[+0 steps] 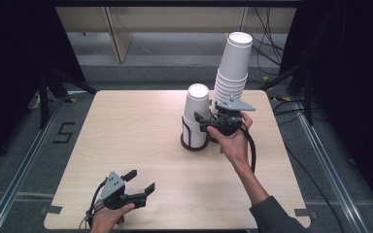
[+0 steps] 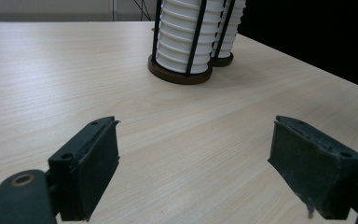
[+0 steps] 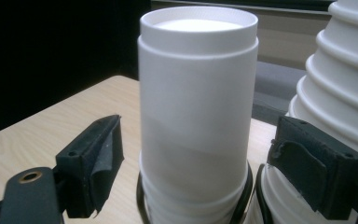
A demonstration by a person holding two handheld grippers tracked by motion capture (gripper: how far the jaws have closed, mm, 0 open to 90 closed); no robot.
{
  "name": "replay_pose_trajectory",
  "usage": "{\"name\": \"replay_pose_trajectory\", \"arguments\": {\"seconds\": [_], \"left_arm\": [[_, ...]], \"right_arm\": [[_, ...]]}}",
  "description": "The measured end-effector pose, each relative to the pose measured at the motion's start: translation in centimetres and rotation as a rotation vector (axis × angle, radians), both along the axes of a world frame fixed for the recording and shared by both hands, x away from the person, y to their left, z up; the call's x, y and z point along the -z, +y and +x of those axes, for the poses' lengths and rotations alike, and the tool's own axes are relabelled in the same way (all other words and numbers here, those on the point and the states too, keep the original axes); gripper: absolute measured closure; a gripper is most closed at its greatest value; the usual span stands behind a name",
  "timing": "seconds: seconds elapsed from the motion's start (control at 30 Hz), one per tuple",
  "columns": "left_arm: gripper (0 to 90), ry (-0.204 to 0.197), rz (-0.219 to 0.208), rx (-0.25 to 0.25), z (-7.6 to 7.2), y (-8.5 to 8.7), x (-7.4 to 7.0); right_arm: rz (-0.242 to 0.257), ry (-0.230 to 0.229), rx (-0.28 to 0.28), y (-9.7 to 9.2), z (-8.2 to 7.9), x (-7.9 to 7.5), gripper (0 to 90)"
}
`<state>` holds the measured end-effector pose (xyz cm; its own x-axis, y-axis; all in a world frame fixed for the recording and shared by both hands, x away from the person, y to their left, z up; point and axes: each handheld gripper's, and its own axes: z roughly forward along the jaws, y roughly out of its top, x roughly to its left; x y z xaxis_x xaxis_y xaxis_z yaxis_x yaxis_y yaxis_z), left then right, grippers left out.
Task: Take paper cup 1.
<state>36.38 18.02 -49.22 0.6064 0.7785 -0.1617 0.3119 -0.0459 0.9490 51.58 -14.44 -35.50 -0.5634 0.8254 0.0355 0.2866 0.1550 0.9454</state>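
The top cup (image 3: 198, 100) of the shorter stack (image 1: 196, 116) stands upside down, base uppermost, its long axis upright. It sits only partly pushed down on the cups beneath it, in the wire holder with the dark round base (image 1: 194, 143), a little toward the right and far edges of the tabletop (image 1: 126, 141) from its middle.

In the right gripper view this cup lies straight ahead of the right hand-held gripper (image 1: 205, 125), between the two black pads, which stand wide on either side with clear gaps, so nothing is held. In the high view that gripper is level with the stack's lower half and comes at it from the right, the hand (image 1: 233, 141) behind it. I judge that the coming move turns on this: the pads straddle the cup across its upright axis, so closing would take it by the side wall, and lifting it off calls for a straight pull upward.

The taller stack (image 1: 232, 68) stands just beside, toward the far right corner, leaning slightly, close behind the right pad.

The left hand-held gripper (image 1: 137, 182) rests near the near left corner, well apart from both stacks, jaws parted and empty. The right hand is much the nearer.

Count: two stacks, two holders, two hand-held grippers; the cups in each stack are too many and too tightly nested to number.
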Motion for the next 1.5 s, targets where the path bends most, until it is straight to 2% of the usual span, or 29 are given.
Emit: {"name": "replay_pose_trajectory", "arguments": {"seconds": [0.1,0.27,0.33,0.37,0.4,0.43,0.5,0.57,0.6,0.7,0.8,0.87,0.93,1.0,1.03,1.07,1.17,1.2,1.3,1.37,1.43,1.5], "left_arm": [[14.5,-0.001,0.008,0.004,0.0,0.0,0.0],[14.6,0.003,-0.004,0.007,0.0,-0.1,0.1],[14.6,0.003,0.009,0.003,-0.1,-0.1,0.1],[14.6,0.002,0.016,0.006,-0.1,0.0,0.1],[14.5,0.003,-0.003,0.009,-0.1,-0.1,0.1],[14.5,0.002,-0.003,0.009,-0.1,-0.2,0.1],[14.5,0.001,-0.002,0.010,-0.1,-0.1,0.1],[14.6,-0.005,0.002,0.015,-0.1,-0.1,0.1],[14.5,-0.007,0.014,0.016,-0.1,-0.1,0.1],[14.5,-0.003,0.004,0.017,-0.1,-0.2,0.1],[14.5,-0.005,-0.001,0.021,-0.2,-0.4,0.1],[14.5,-0.006,0.003,0.021,-0.2,-0.4,0.1],[14.5,-0.004,0.018,0.019,-0.2,-0.3,0.1],[14.5,-0.003,0.019,0.020,-0.2,-0.4,0.1],[14.5,-0.002,0.005,0.025,-0.2,-0.4,0.2],[14.5,0.000,0.021,0.022,-0.2,-0.4,0.1],[14.5,0.003,0.020,0.027,-0.3,-0.5,0.1],[14.5,0.007,0.014,0.028,-0.3,-0.5,0.1],[14.5,0.008,0.017,0.029,-0.3,-0.5,0.1],[14.5,0.009,0.004,0.039,-0.2,-0.5,0.3],[14.5,0.008,0.006,0.040,-0.2,-0.5,0.3],[14.5,0.015,0.015,0.034,-0.3,-0.6,0.2]], "right_arm": [[-0.003,-0.001,0.014,0.9,1.1,-0.3,16.0],[0.000,-0.004,0.040,1.9,2.0,-0.6,15.8],[0.004,0.005,0.047,2.2,2.1,-0.6,15.8],[-0.008,0.010,0.054,2.4,2.3,-0.6,15.7],[-0.010,-0.004,0.076,3.0,2.7,-0.5,15.7],[-0.006,0.006,0.087,3.2,2.7,-0.5,15.7],[-0.004,0.012,0.095,3.5,2.8,-0.5,15.5],[-0.030,0.015,0.120,4.1,3.3,-0.5,15.7],[-0.022,0.016,0.133,4.3,3.5,-0.5,15.6],[-0.026,0.016,0.141,4.6,3.7,-0.5,18.7],[-0.005,0.029,0.163,4.6,3.9,-0.7,20.4],[-0.007,0.021,0.155,4.7,3.9,-0.8,20.6],[0.004,0.009,0.160,4.6,3.7,-1.6,20.7],[0.017,0.010,0.160,4.6,3.6,-2.0,20.7],[0.016,0.003,0.160,4.6,3.5,-2.4,20.7],[0.017,-0.017,0.156,4.7,3.4,-3.3,20.7],[0.027,-0.021,0.157,4.8,3.2,-4.1,20.7],[0.038,-0.031,0.150,4.8,3.1,-5.0,20.7],[0.040,-0.047,0.150,4.6,3.0,-5.8,20.7],[0.048,-0.078,0.145,4.4,2.6,-7.2,20.7],[0.062,-0.080,0.143,4.3,2.4,-7.7,20.7],[0.087,-0.099,0.134,4.0,1.8,-9.0,20.8]]}}
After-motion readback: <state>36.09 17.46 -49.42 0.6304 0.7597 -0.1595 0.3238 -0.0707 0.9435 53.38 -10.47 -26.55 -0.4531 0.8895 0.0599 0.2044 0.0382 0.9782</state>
